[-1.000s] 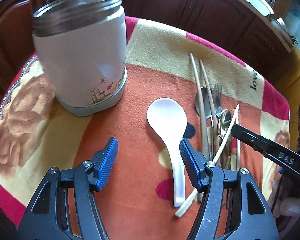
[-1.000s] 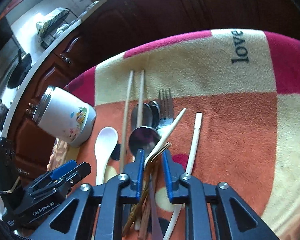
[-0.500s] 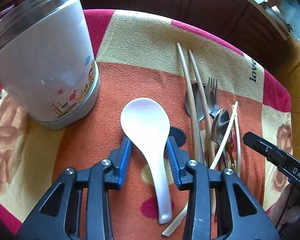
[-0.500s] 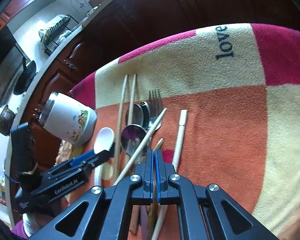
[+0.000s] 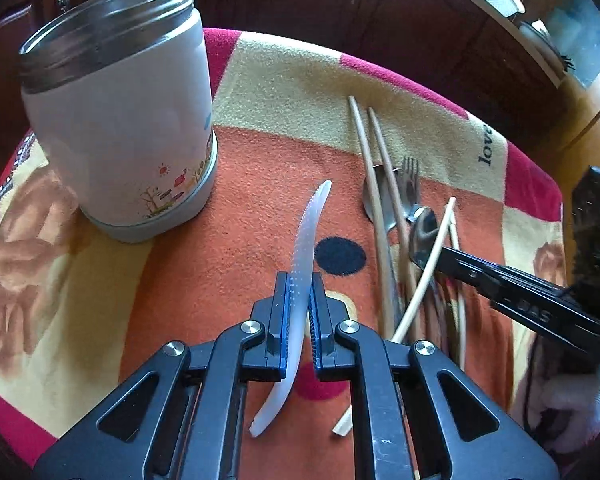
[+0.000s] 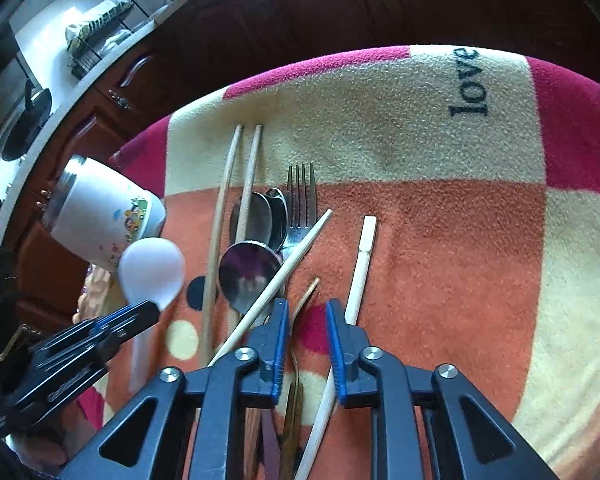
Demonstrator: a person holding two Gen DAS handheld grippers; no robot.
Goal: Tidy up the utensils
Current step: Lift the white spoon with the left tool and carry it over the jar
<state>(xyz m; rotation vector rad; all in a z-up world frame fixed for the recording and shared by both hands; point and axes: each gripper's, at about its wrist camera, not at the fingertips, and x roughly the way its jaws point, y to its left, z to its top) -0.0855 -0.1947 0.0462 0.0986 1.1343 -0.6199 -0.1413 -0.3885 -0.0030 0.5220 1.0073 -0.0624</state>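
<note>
Two grippers work over a blanket-covered bench (image 6: 440, 152). The left gripper (image 5: 299, 320) has its jaws closing on a white soup spoon (image 5: 306, 240), lifted edge-on beside the open canister (image 5: 116, 120). The right gripper (image 6: 306, 344) has its jaws opening, apart over the utensil pile (image 6: 268, 240), pressing on nothing.

A white ceramic spoon (image 5: 306, 240) is seen turned on its edge, lifted off the blanket. Wooden chopsticks (image 6: 224, 216), metal spoons (image 6: 248, 276), a fork (image 6: 300, 200) and pale chopsticks (image 6: 360, 264) are heaped beside an open white jar (image 5: 120, 128).
</note>
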